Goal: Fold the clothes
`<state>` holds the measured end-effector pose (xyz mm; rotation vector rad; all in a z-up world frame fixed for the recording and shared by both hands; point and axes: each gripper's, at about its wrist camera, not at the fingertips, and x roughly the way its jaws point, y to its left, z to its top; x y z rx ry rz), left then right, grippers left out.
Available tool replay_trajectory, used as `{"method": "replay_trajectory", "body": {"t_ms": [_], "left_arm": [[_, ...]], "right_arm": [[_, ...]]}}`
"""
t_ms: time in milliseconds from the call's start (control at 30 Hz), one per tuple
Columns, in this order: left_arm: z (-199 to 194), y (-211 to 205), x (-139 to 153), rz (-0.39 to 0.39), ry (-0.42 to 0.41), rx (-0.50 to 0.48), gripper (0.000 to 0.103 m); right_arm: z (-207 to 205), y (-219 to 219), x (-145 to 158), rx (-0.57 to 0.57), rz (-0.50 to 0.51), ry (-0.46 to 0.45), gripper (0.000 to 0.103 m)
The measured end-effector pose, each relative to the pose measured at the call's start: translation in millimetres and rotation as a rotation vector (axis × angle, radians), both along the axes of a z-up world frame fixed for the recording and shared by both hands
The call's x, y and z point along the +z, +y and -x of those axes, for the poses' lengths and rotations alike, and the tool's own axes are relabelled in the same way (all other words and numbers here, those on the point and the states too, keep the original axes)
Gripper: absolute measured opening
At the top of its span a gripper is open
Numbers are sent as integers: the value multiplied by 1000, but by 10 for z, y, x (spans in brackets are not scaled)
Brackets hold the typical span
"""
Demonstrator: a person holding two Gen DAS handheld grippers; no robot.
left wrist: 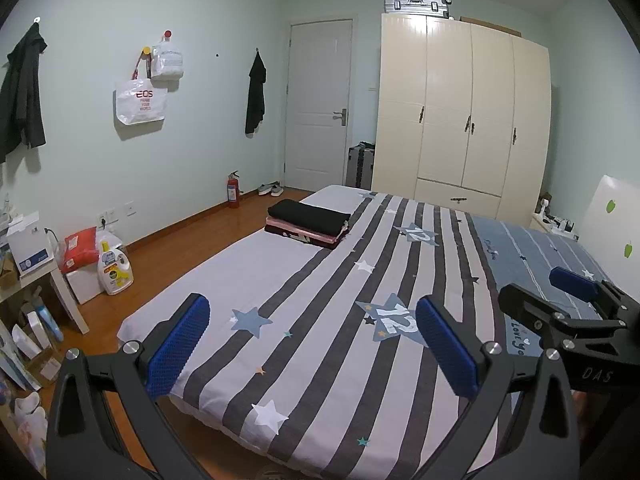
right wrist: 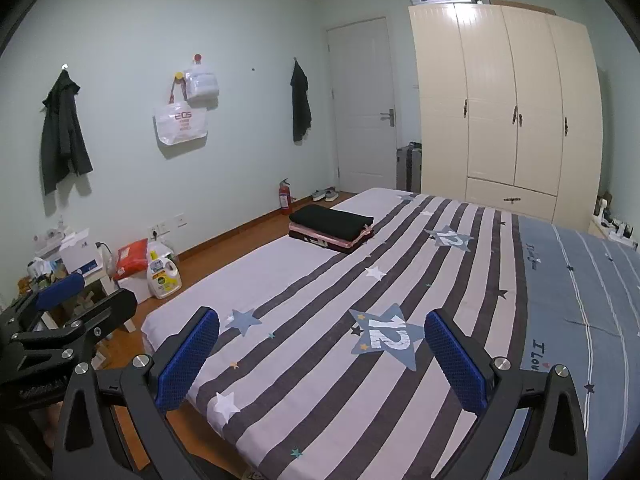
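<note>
Blue-padded left gripper [left wrist: 312, 344] and right gripper [right wrist: 322, 356] are held wide open and empty above the striped bed [left wrist: 420, 248], folded clothes [left wrist: 308, 222] stacked far off; another garment seemingly must be fetched.

1. the left gripper [left wrist: 312, 344] is a black frame with two broad arms, each cut through by a long teardrop-shaped slot.
2. each of its fingers [left wrist: 178, 346] carries a blue pad with a fine dimpled grid texture.
3. round silver screws sit on the black arms just behind the pads, two per side.
4. the right gripper [right wrist: 322, 354] has the same build: black slotted arms, blue textured pads, silver screw heads.
5. seen from the left wrist view, the right gripper's black side shows small bolts and faint pale lettering reading "das".
6. its blue pad looks smooth from the side.
</note>
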<state>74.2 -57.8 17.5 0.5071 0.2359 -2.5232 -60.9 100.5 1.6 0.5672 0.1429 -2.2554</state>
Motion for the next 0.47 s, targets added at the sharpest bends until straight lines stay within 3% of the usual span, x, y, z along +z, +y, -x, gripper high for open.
{"method": "replay_trajectory", "body": {"t_ms": [467], "left_arm": [[-4,112,25,7,3,14,102]], "right_arm": [[46,66,3,6,3,-1,102]]}}
